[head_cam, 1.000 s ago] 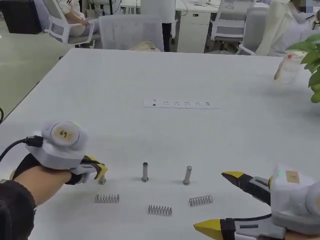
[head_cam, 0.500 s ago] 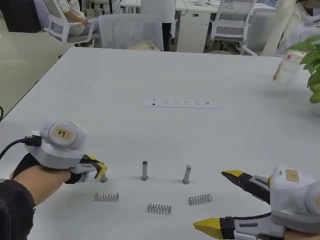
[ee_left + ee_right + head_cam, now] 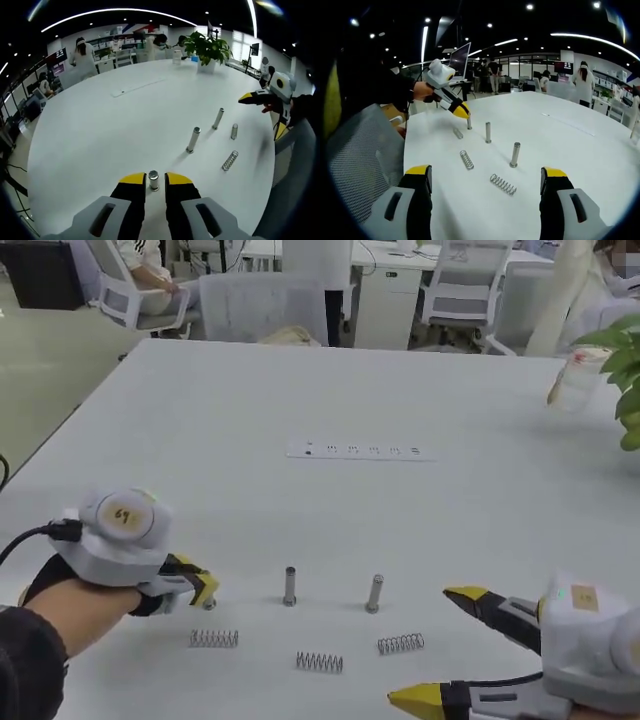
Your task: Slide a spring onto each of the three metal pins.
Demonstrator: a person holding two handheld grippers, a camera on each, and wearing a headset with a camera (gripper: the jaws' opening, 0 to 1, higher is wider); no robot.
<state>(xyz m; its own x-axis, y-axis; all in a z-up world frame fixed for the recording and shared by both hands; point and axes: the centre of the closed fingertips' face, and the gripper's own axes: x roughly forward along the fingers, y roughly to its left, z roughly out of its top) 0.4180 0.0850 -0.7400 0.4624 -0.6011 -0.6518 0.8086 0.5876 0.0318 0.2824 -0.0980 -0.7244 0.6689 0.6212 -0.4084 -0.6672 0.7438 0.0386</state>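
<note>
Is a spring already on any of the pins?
No, the three springs lie flat on the table, and the pins stand bare behind them.

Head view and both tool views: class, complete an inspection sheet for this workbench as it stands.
Surface: white table.
Job's things: left pin, middle pin, right pin upright; left spring, middle spring, right spring lying before them, none on a pin.
Clutter: power strip, bottle, plant.
Tools: left tool straddles left pin, contact unclear; right tool open, empty.
Cables: black cable from left tool.
Surroundings: office chairs, people.
</note>
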